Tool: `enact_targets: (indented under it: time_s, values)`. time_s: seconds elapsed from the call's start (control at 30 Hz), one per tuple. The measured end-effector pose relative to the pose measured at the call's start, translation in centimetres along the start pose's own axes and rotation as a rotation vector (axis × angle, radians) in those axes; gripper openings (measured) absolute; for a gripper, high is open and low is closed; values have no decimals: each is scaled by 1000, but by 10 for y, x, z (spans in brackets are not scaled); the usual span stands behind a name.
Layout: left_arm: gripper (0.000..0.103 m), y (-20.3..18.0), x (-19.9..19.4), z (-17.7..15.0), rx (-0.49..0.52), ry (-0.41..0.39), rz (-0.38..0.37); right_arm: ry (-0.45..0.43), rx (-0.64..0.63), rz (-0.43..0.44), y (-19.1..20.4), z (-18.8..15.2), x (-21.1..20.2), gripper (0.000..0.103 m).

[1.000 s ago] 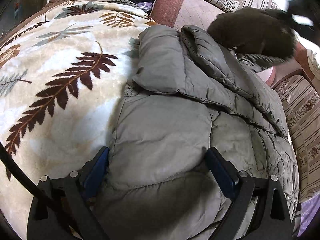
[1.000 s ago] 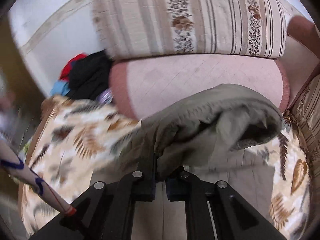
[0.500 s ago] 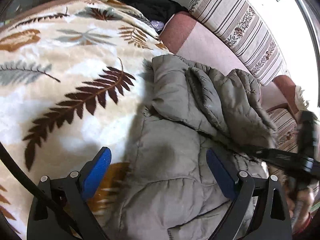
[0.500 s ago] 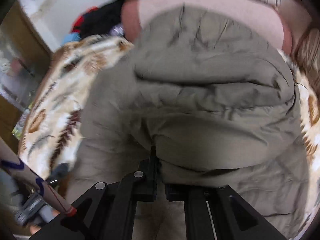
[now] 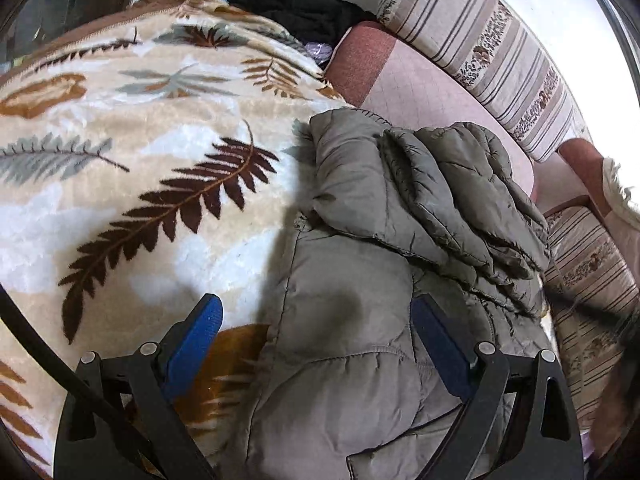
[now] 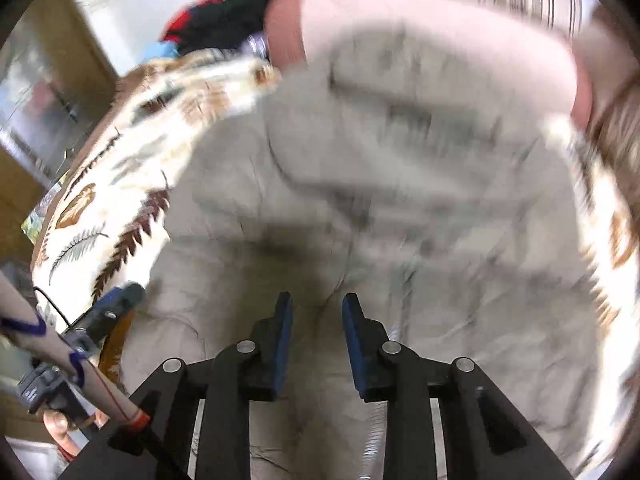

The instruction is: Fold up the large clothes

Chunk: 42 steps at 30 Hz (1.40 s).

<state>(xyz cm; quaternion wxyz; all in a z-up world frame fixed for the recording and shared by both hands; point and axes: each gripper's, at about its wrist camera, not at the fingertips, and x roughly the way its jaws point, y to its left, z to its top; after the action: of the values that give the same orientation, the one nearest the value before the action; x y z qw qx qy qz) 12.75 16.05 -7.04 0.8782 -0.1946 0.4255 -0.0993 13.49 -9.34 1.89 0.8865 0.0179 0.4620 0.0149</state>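
An olive-grey quilted puffer jacket (image 5: 352, 320) lay flat on a leaf-patterned fleece blanket (image 5: 132, 184). Its upper part was folded back over the body in bunched, wrinkled layers, next to a pink cushion (image 5: 424, 92). The right wrist view showed it blurred.

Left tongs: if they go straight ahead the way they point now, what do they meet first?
Most likely the grey puffer jacket. The left tongs are open above its lower part, and the folded-over sleeve layer lies further along that line. Depth is unclear, so how near the fabric lies cannot be told.
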Motion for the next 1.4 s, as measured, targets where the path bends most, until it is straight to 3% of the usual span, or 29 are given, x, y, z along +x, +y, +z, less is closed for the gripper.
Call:
enact_targets:
  time_s: [0.03, 0.07, 0.1, 0.2, 0.3, 0.43, 0.57, 0.67, 0.77, 0.9, 1.0, 1.1, 1.2, 1.33, 1.4]
  values:
    - [95, -3, -1, -1, 16, -9, 10, -37, -3, -32, 0, 10, -5, 42]
    - [95, -8, -2, -2, 39, -19, 23, -81, 1, -74, -3, 21, -9, 55]
    - [95, -10, -2, -3, 55, -22, 30, -120, 11, -115, -8, 37, -7, 60]
    - [95, -16, 0, -6, 87, -16, 36, -140, 46, -216, -26, 76, 22, 59]
    - [95, -15, 2, -6, 89, -6, 42, -38, 101, -302, -50, 90, 72, 59]
    - [95, -11, 0, -3, 68, -6, 27, 115, 137, -147, -49, 54, 102, 53]
    - [95, -13, 3, -2, 67, 7, 11, 164, 57, -107, -27, 9, 112, 53]
    - [95, -16, 7, -5, 83, 24, 22, 156, 97, -86, -36, 10, 118, 54]
    - [95, -17, 5, -6, 85, 23, 28, 135, 56, -122, -34, 15, 114, 55]
    - [95, -14, 2, -6, 72, 14, 28, 14, -11, -170, -21, 24, 71, 55]
    - [95, -15, 4, -6, 76, 21, 28, -67, 13, -162, -16, 38, 42, 55]
    - [95, -16, 4, -6, 80, 25, 28, -119, 18, -158, -1, 58, 40, 56]
    - [95, -16, 3, -6, 81, 18, 30, -79, 10, -146, 11, 69, 65, 56]
    - [95, -15, 5, -5, 80, 26, 31, 61, 19, -125, 24, 54, 125, 56]
    - [95, -15, 6, -5, 80, 31, 30, 59, 19, -138, 25, 50, 136, 57]
